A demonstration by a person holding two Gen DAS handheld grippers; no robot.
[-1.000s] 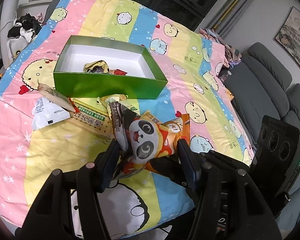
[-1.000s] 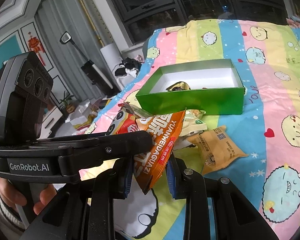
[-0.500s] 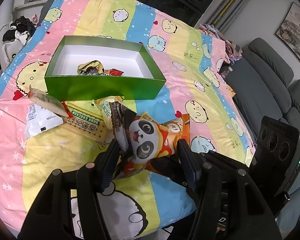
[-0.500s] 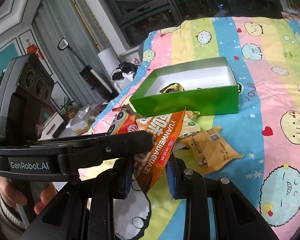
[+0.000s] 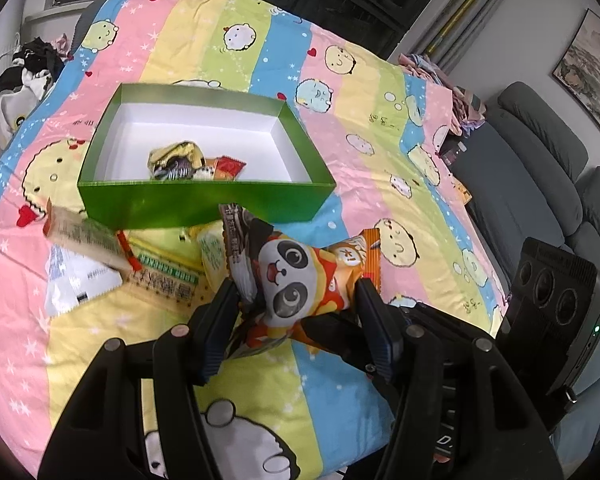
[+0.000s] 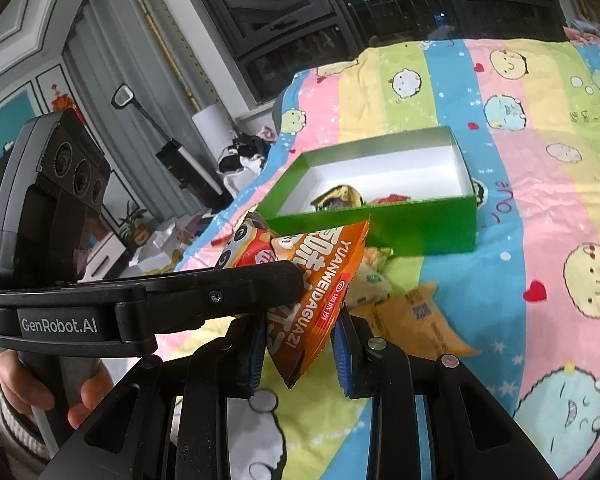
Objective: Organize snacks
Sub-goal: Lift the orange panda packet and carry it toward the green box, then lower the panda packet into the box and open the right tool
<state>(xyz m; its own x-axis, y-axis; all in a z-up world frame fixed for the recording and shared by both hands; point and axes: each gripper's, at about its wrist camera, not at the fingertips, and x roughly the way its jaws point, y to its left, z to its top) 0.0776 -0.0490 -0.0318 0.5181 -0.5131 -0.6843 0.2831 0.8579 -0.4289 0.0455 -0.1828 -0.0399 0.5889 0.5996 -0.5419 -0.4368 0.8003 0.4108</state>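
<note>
An orange panda snack bag is held between both grippers above the bed. My left gripper is shut on its panda side. My right gripper is shut on the same bag, on the side printed YUANWEIDAGUAZI. The green box with a white inside lies just beyond the bag; it also shows in the right wrist view. A few wrapped snacks lie in it.
Loose snacks lie on the striped cartoon bedspread before the box: a cracker pack, a white sachet, a tan pack and an orange-brown pouch. A grey sofa stands right of the bed.
Both grippers have carried the panda bag up and forward toward the green box. The box's inside shows more fully now. The grips have not changed.
</note>
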